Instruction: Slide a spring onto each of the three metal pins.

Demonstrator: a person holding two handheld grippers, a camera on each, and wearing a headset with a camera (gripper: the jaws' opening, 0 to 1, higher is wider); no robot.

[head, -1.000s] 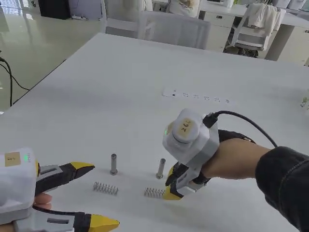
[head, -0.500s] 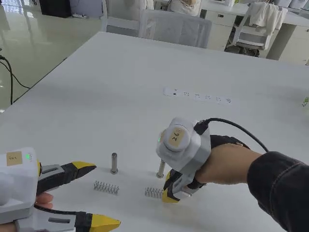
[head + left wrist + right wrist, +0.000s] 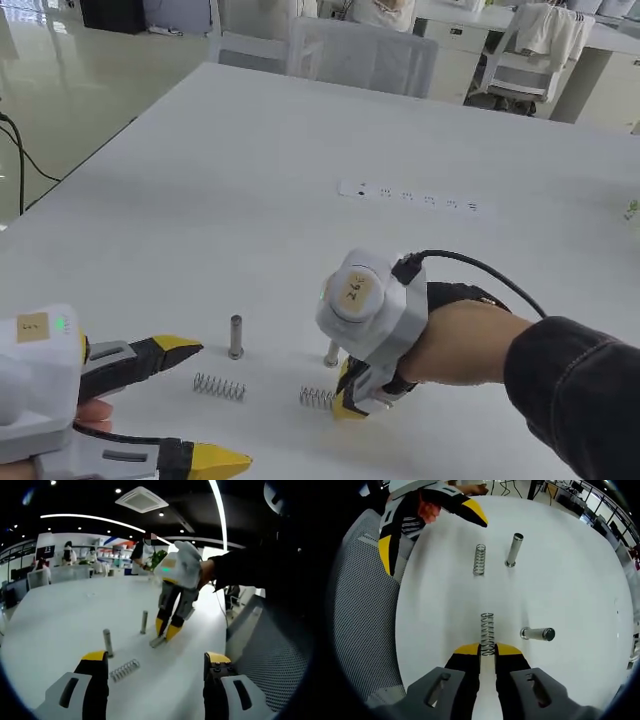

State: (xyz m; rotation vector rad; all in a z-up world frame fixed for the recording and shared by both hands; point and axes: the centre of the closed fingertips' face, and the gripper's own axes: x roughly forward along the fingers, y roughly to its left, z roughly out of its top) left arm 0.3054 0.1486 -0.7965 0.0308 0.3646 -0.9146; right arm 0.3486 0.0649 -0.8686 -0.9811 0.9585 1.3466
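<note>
The white counter (image 3: pixel 250 180) carries everything, and a grey mesh chair (image 3: pixel 360 605) stands at its near edge beside the person. There are two tongs. The left tongs (image 3: pixel 218 404) sit low at the near left corner of the head view. Their yellow-tipped jaws are spread wide with nothing between them. The right tongs (image 3: pixel 487 650) reach down to the counter from the right, held by a hand in a dark sleeve. Their jaws are drawn almost together, with the near end of a spring pinched between the yellow tips. One white power strip (image 3: pixel 415 198) lies flat further back on the counter, well apart from the work. Two metal pins can be counted, both standing upright. The left pin (image 3: pixel 236 337) is in the open, and the right pin (image 3: pixel 332 352) is partly hidden behind the body of the right tongs, just beside their tips. Two springs can be counted, both lying on their sides on the counter. The gripped spring (image 3: pixel 487 627) stretches straight out from the right tongs' tips, close to the foot of the right pin but not on it. The free spring (image 3: pixel 220 387) lies just in front of the left pin, apart from it. It is near the left tongs' upper jaw tip but touches neither jaw.
</note>
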